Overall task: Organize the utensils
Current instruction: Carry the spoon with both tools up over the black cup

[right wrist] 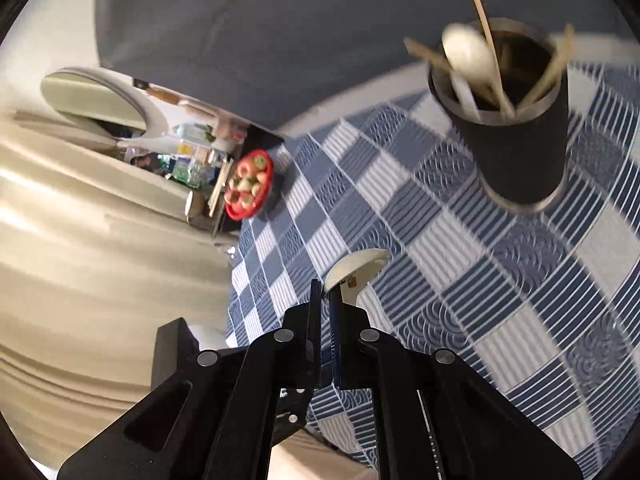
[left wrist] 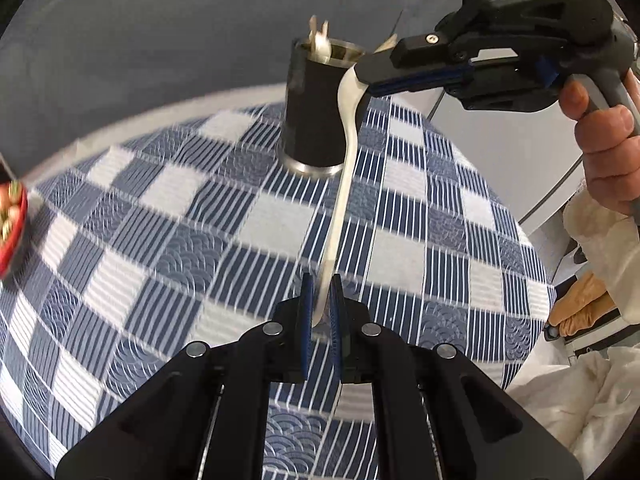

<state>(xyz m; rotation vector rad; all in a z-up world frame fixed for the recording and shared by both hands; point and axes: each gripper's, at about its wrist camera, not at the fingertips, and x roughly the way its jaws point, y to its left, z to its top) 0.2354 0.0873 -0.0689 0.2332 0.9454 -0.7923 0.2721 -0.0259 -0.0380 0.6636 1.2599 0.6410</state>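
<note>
- Clearly, one pale spoon (left wrist: 347,148) is gripped at both ends: the left gripper (left wrist: 321,304) has its jaws nearly closed on the handle end, and the right gripper (left wrist: 370,76), up at 1 o'clock in the left wrist view, clamps the bowl end.
- Seen from the right wrist view, the spoon's bowl (right wrist: 356,270) juts out past the right gripper (right wrist: 326,304) toward 1 o'clock, jaws narrow around it.
- Probably the two-ended hold steadies the long spoon while it is carried clear of the tablecloth (left wrist: 168,216), ready to be tipped into the holder.
- Beyond it, the dark utensil holder (right wrist: 516,148) stands upright at 1 o'clock, already holding a pale spoon (right wrist: 466,54) and several chopsticks (right wrist: 486,36), so the sorting looks partly done.
- Underneath lies a blue-and-white checked cloth over a round table.
- At 9 o'clock a red dish (right wrist: 250,186) of food sits near the table's edge; beige curtains (right wrist: 80,240) and a cluttered shelf lie behind it.
</note>
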